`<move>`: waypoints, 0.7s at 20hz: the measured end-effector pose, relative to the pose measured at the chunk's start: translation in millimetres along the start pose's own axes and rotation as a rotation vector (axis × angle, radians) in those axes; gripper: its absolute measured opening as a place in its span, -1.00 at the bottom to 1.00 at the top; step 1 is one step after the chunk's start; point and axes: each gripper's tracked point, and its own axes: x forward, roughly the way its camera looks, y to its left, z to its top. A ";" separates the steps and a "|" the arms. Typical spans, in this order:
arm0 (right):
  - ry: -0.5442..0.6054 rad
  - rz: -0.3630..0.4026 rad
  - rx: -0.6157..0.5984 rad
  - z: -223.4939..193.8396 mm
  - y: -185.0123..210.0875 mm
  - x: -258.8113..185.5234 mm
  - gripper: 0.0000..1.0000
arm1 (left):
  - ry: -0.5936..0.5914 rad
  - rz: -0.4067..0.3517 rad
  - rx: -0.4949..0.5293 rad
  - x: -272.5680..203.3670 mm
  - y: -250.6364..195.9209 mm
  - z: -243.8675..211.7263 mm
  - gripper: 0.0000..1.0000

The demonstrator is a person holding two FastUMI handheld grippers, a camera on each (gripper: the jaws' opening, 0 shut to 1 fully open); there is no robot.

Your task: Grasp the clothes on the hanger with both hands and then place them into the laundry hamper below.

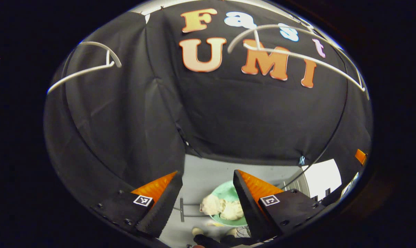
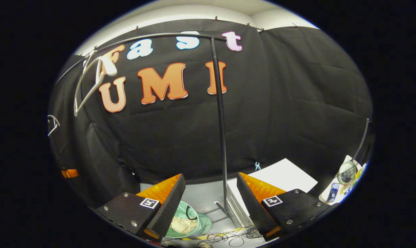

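Lying bunched in the green laundry hamper [image 1: 225, 199] on the floor, the pale clothes [image 1: 221, 206] look already delivered. White hangers [image 1: 83, 70] above hang bare. Left tongs [image 1: 206, 203] and right tongs [image 2: 209, 205] gape wide, holding nothing; only withdrawal seems left.

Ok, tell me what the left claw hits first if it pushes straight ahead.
Probably the black cloth wall. The open left claw has free space ahead; the hamper with the clothes sits lower. Depth is unclear.
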 end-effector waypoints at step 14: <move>-0.268 0.056 -0.021 92.1 -1.7 -45.9 0.87 | -0.345 0.030 -0.005 -65.5 16.5 107.2 0.98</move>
